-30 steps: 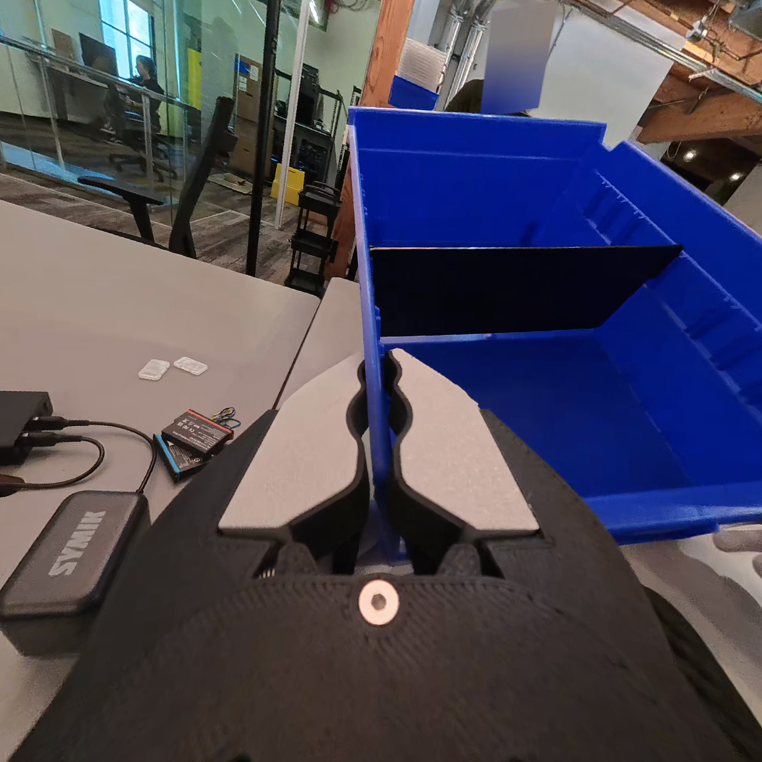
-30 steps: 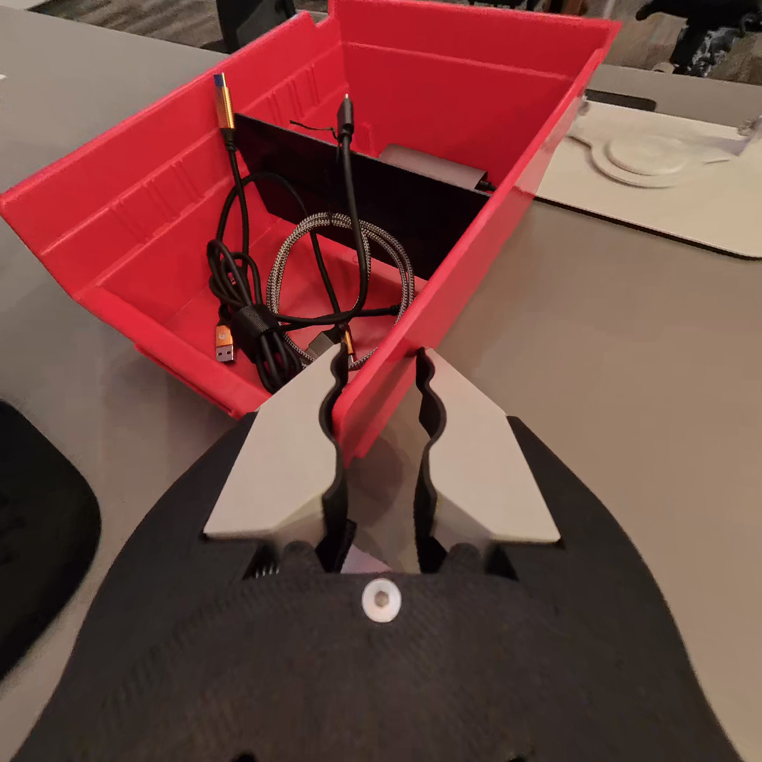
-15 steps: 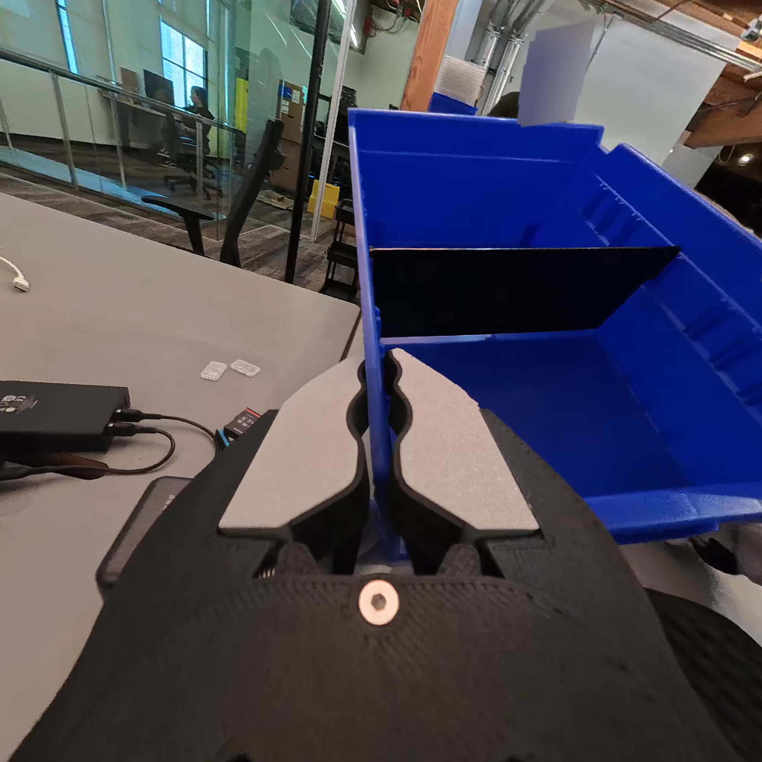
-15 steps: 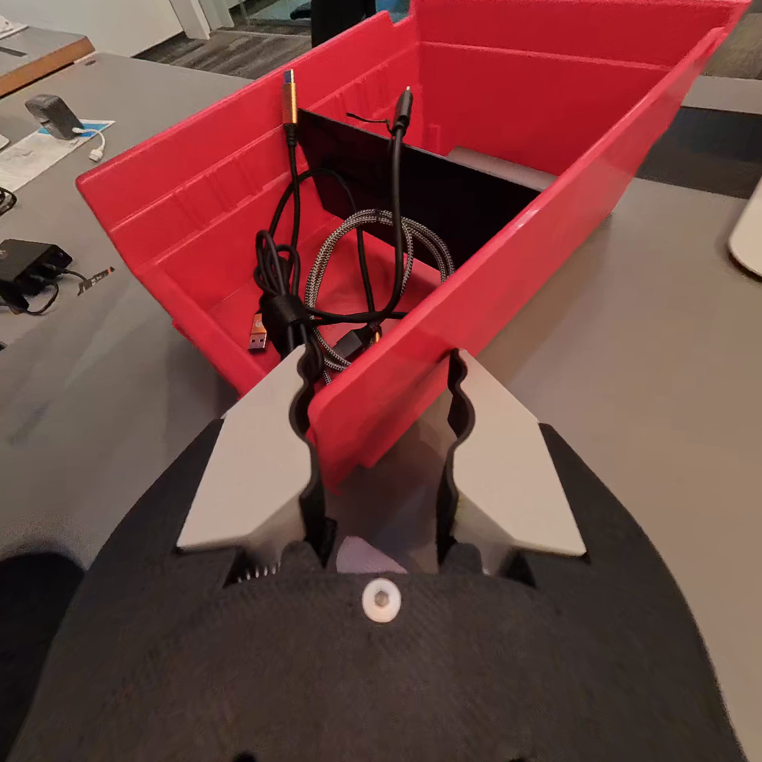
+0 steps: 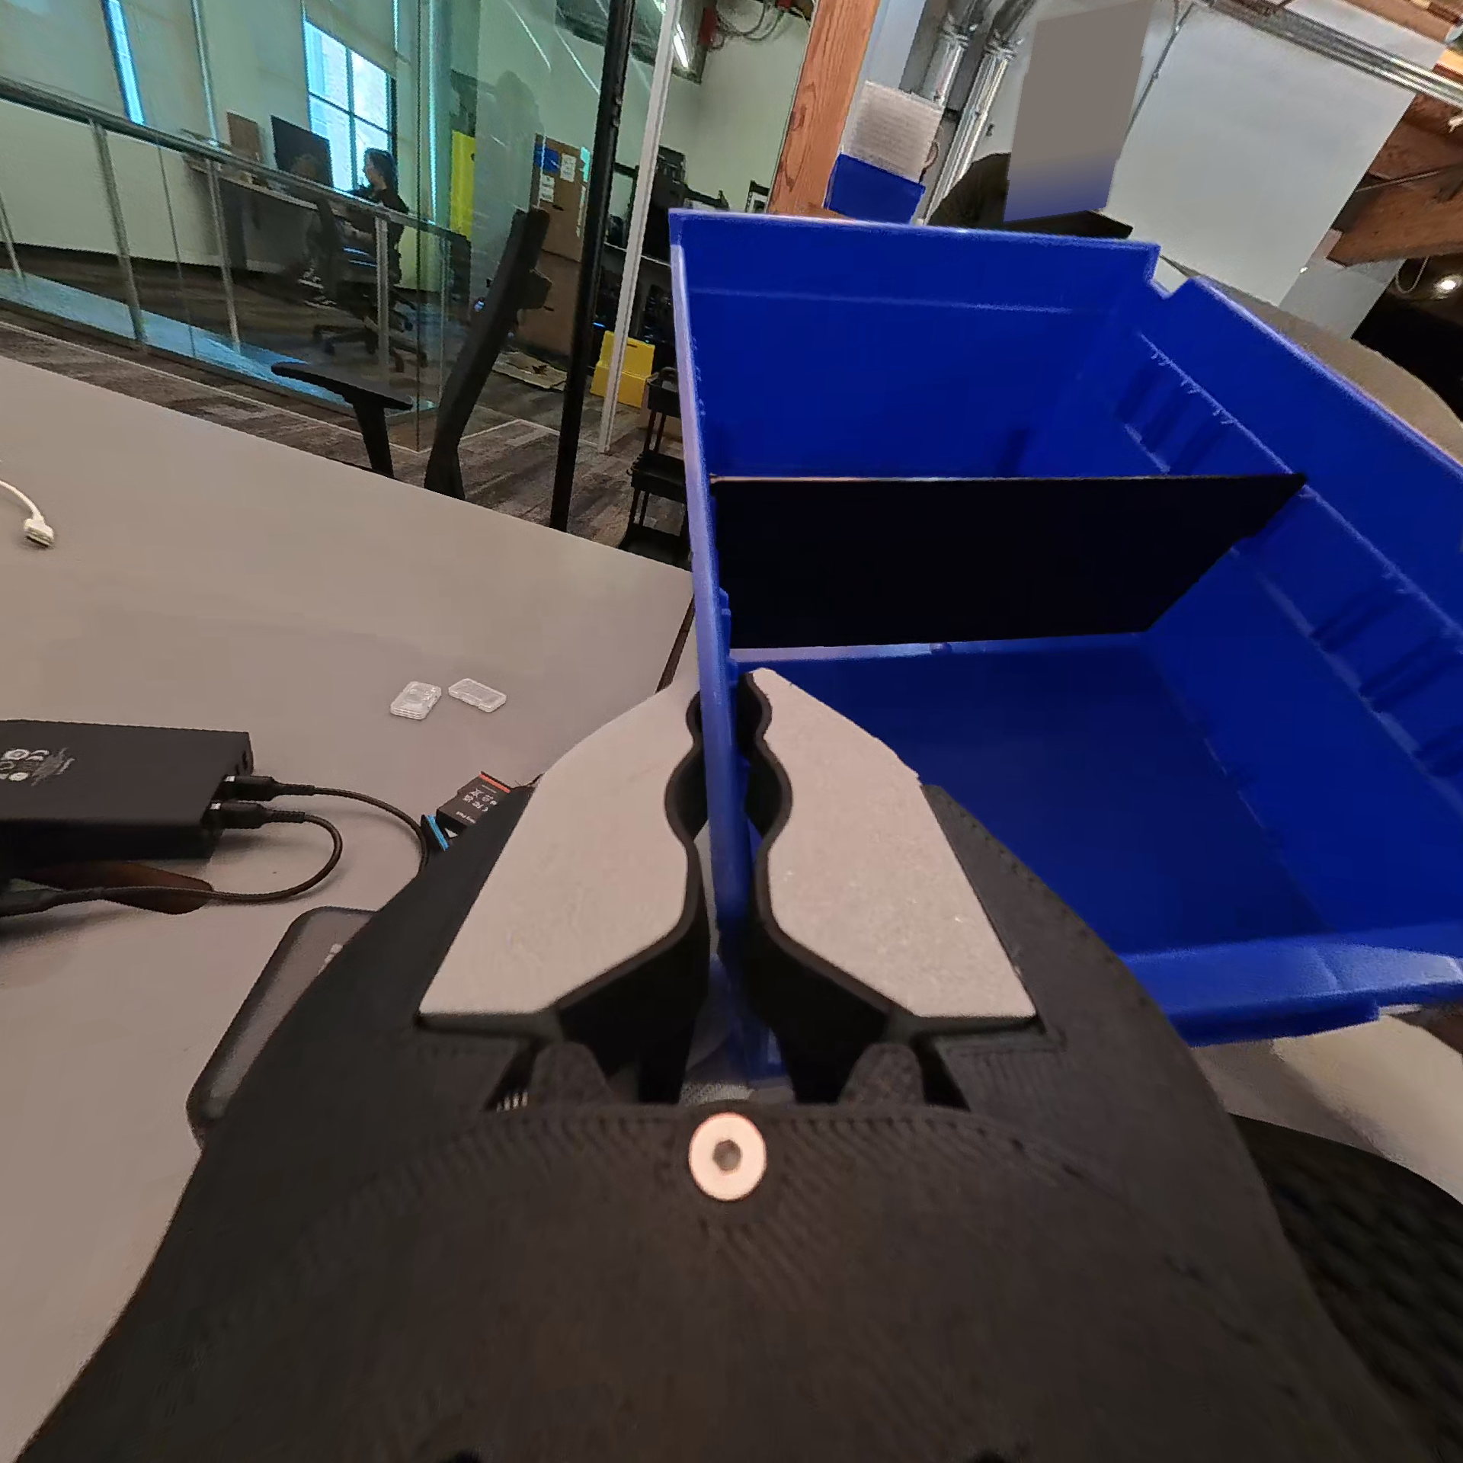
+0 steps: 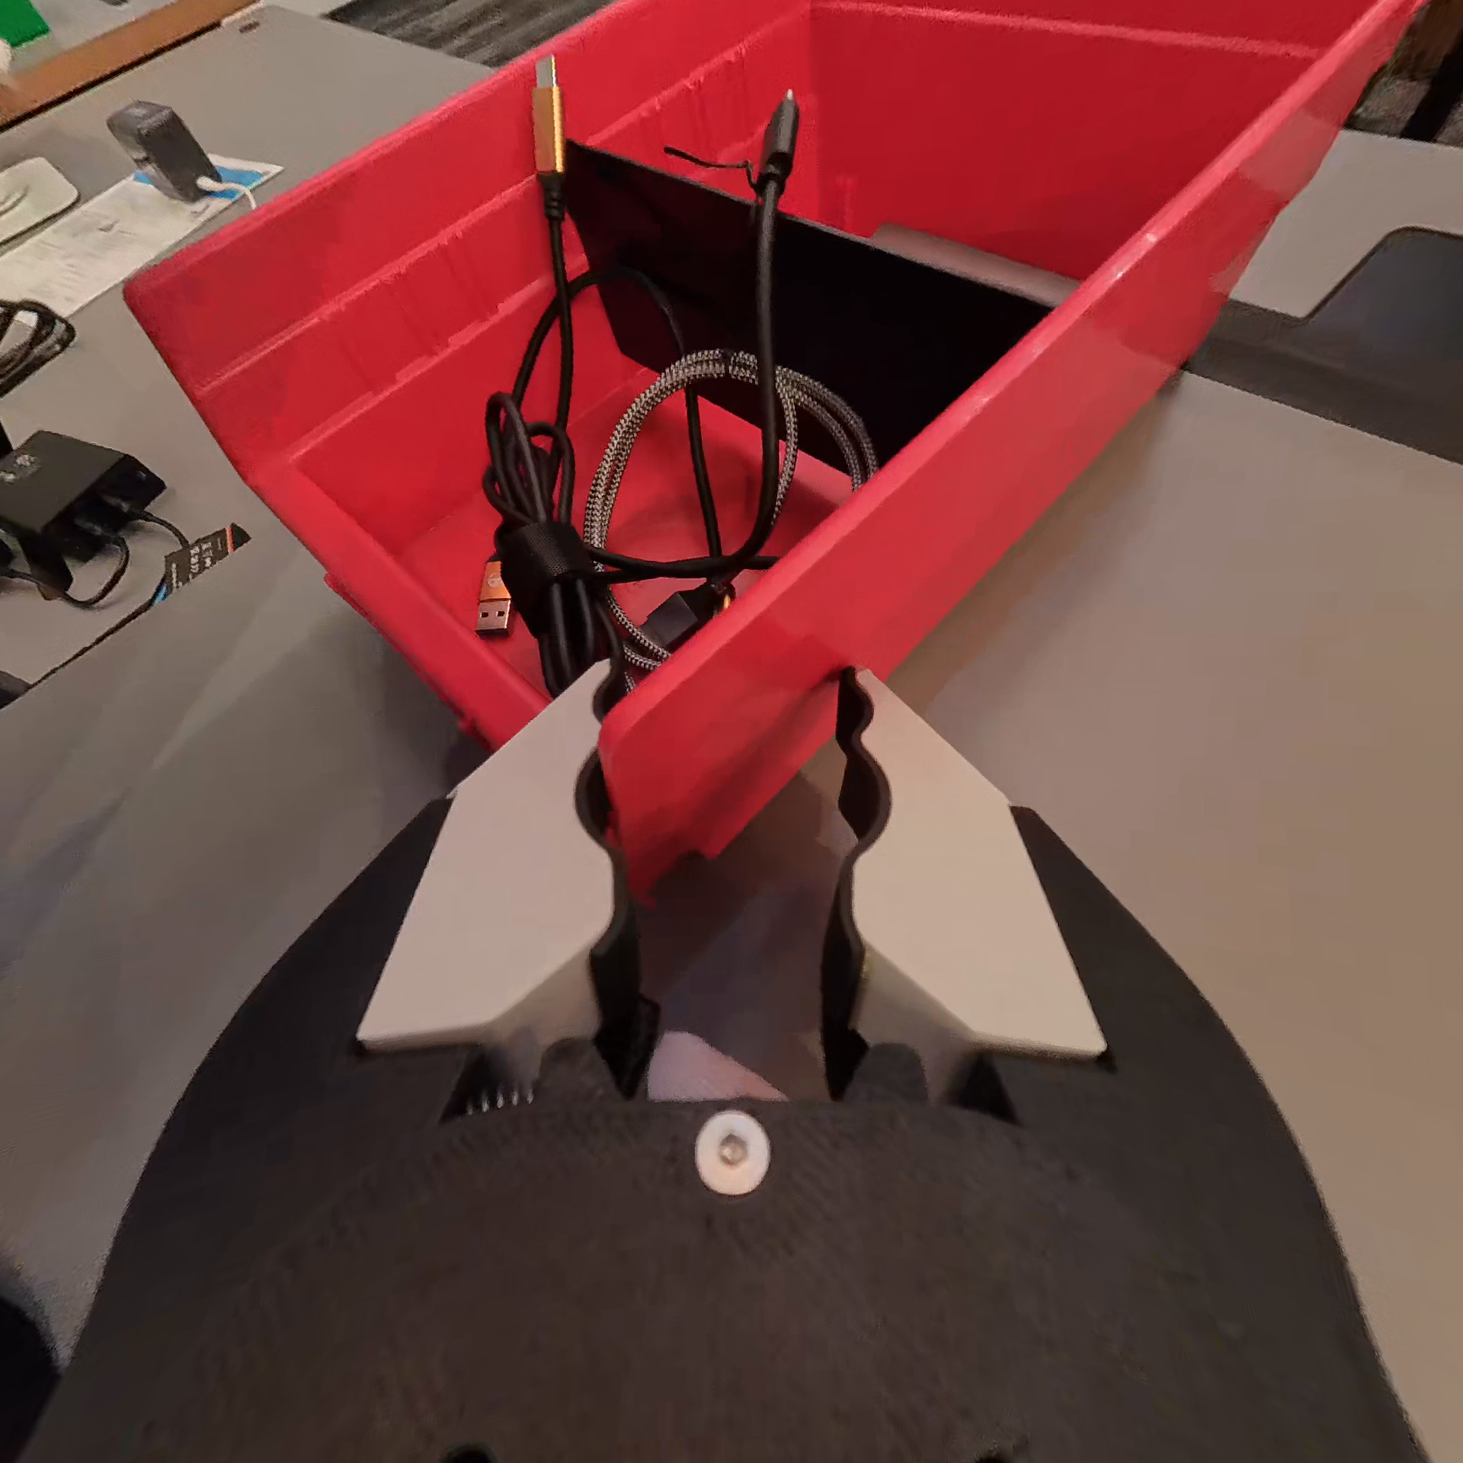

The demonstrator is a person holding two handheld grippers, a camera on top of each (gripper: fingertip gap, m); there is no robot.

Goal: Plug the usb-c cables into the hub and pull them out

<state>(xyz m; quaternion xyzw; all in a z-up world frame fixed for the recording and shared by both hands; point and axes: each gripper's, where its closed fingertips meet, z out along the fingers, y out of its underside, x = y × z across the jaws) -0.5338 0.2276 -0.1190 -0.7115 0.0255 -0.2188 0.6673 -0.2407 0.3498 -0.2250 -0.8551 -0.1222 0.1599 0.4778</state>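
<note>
left tongs: clamped on the side wall of the blue bin; bin empty, black divider across it; grip same as a second ago, view has swung.
right tongs: spread wider than a second ago, red bin corner wall between them, only the left finger touching; grip looks released.
cables: coiled in red bin's near compartment, two plugs sticking up.
hub: likely the grey slab behind the divider; unsure.
table: grey.
meaning: bins just being placed; no plugging started.
</note>
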